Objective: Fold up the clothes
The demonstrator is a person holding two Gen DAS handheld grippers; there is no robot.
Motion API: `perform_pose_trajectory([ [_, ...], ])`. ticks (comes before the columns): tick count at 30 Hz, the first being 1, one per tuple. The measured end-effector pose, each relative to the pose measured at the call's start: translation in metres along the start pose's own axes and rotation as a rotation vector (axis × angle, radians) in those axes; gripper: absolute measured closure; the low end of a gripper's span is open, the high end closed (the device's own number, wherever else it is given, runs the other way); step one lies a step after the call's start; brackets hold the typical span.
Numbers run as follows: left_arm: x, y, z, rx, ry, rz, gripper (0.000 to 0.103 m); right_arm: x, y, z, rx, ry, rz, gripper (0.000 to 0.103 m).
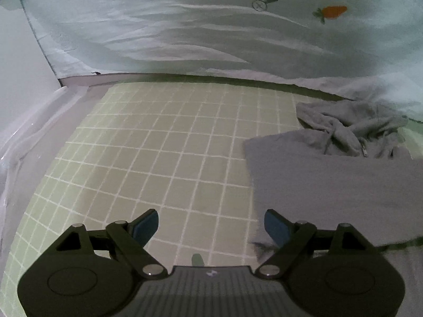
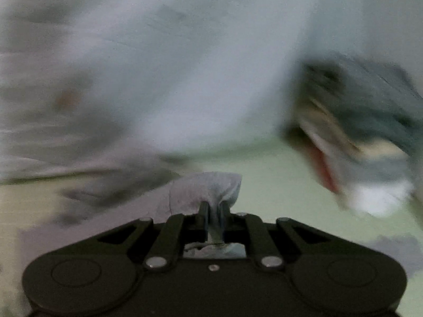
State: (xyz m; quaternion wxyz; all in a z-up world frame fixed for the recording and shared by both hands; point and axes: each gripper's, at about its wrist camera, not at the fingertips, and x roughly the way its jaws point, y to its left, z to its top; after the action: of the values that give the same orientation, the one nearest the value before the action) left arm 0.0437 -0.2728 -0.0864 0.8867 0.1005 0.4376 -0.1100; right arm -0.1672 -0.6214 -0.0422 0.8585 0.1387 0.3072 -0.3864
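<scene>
A grey hooded garment [image 1: 330, 169] with a zipper lies on the green grid mat [image 1: 164, 158], at the right of the left wrist view. My left gripper [image 1: 211, 228] is open and empty just left of the garment's near edge. Its right fingertip [image 1: 275, 227] is at the cloth's edge. In the right wrist view, which is blurred by motion, my right gripper [image 2: 213, 207] is shut on a bunched fold of the grey garment [image 2: 208, 187], lifted above the green mat [image 2: 277, 185].
A pale wrinkled sheet [image 1: 185, 31] with a carrot print [image 1: 334, 12] hangs behind the mat. A white ledge [image 1: 23, 137] runs along the left. A blurred pile of other clothes [image 2: 364, 142] lies at the right of the right wrist view.
</scene>
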Motion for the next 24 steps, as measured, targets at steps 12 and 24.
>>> perform_pose_trajectory([
  [12,0.048,-0.051,0.004,0.089,0.108,-0.008,0.015,0.077,-0.077,-0.065,0.335,0.263,-0.111,0.031],
  [24,0.074,-0.059,-0.003,0.117,0.183,-0.010,0.003,0.099,-0.067,-0.067,0.267,0.228,-0.090,0.079],
])
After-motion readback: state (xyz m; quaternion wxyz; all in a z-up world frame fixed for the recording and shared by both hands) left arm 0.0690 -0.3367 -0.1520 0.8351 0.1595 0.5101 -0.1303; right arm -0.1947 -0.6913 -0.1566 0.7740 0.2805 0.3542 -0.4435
